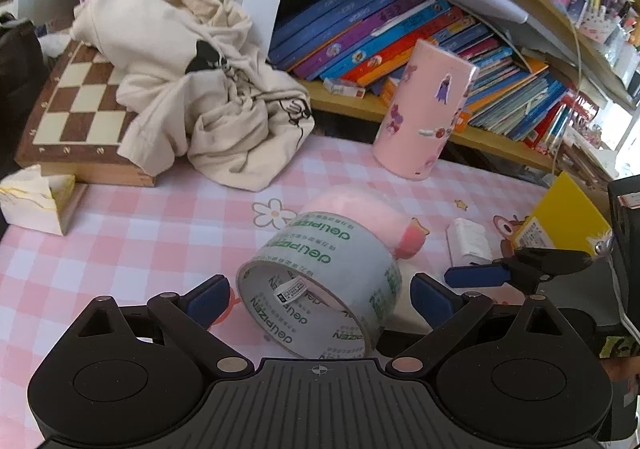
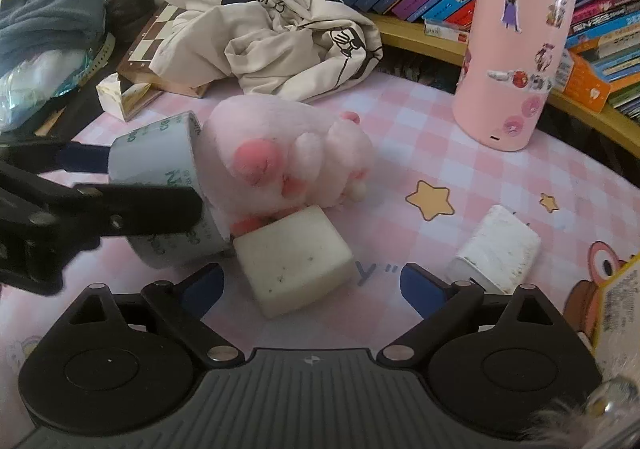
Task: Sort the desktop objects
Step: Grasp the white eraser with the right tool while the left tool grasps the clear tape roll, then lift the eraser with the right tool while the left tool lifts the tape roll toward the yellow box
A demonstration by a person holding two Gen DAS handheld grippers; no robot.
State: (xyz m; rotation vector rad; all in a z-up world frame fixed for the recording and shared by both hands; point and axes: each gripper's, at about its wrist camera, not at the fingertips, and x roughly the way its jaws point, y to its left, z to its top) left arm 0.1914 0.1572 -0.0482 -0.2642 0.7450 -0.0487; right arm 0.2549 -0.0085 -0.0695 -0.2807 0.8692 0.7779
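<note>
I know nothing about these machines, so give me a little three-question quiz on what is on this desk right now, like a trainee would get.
1. True or false: the tape roll lies between the open fingers of the left gripper.
2. What sits nearest in front of the right gripper? A) white block B) pink cylinder C) chessboard
3. Fill in: the cream cloth lies partly on the ____.

Key: 1 true; 2 A; 3 chessboard.
</note>
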